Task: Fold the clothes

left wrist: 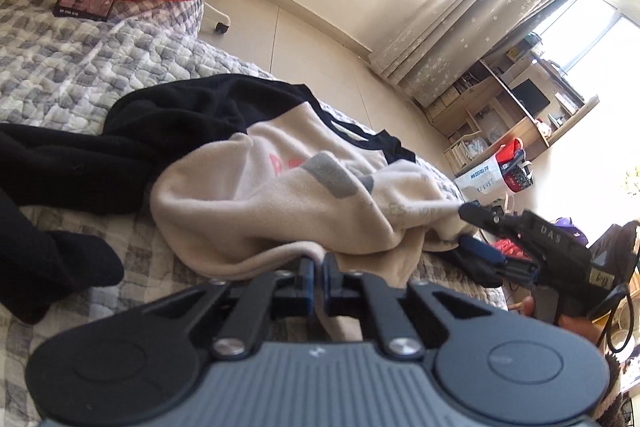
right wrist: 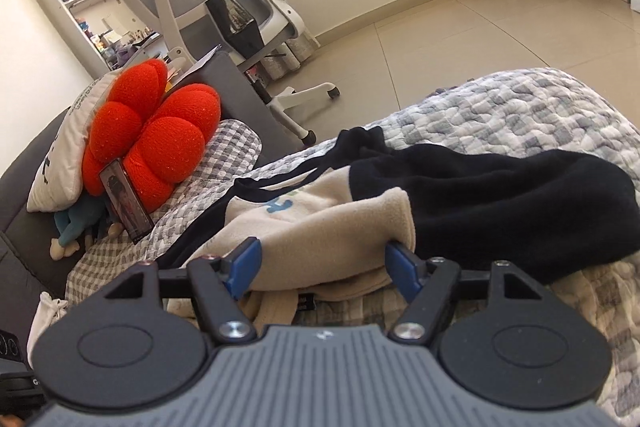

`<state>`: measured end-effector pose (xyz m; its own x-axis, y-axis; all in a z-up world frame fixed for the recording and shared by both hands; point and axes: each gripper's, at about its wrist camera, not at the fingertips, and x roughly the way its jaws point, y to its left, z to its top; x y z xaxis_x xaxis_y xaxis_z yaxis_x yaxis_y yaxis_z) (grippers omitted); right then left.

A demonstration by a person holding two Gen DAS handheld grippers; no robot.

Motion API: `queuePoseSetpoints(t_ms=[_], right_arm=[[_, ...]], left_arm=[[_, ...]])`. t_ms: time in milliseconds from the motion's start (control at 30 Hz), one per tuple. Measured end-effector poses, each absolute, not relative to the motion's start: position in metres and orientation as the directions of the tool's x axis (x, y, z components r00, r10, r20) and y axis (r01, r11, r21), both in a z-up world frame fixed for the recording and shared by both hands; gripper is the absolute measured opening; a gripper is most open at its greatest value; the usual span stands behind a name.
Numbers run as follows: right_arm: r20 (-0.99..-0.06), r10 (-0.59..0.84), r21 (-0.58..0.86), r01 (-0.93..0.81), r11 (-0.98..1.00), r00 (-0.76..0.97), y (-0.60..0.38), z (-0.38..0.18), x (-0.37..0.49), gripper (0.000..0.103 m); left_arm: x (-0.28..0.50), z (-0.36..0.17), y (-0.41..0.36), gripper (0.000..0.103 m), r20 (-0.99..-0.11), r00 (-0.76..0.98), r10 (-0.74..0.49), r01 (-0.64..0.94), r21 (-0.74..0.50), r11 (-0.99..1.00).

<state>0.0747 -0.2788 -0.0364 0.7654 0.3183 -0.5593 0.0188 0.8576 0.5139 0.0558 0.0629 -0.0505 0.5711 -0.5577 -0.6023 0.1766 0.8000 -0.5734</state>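
A cream and black sweatshirt (left wrist: 288, 183) lies crumpled on the bed (left wrist: 80, 67), which is covered with a grey and white checked quilt. In the left wrist view its long axis runs from the black sleeves at the left to the cream hem bunched at the right, with pink and grey lettering creased on the front. The black collar points away, toward the far edge of the bed.

The left claw (left wrist: 318, 269) is pinched tight on a fold of the cream hem at the near edge. The right claw (right wrist: 322, 261) stands wide, its blue fingers (right wrist: 246, 259) on either side of a cream fold; whether the pads press on it I cannot tell. A red cushion (right wrist: 152, 135) rests at the head of the bed.
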Motion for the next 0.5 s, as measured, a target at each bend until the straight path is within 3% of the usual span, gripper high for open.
queuePoseSetpoints(t_ms=[200,500], right_arm=[[-0.596,0.281,0.507,0.080,0.858,0.752,-0.288,-0.044,0.049,0.072],[-0.643,0.282,0.437,0.038,0.899,0.712,-0.276,-0.048,0.023,0.072]], left_arm=[[0.047,-0.042,0.082,0.004,-0.588,0.607,-0.534,0.144,-0.579,0.802],[0.042,-0.038,0.088,0.004,-0.587,0.645,-0.489,0.125,-0.550,0.826]])
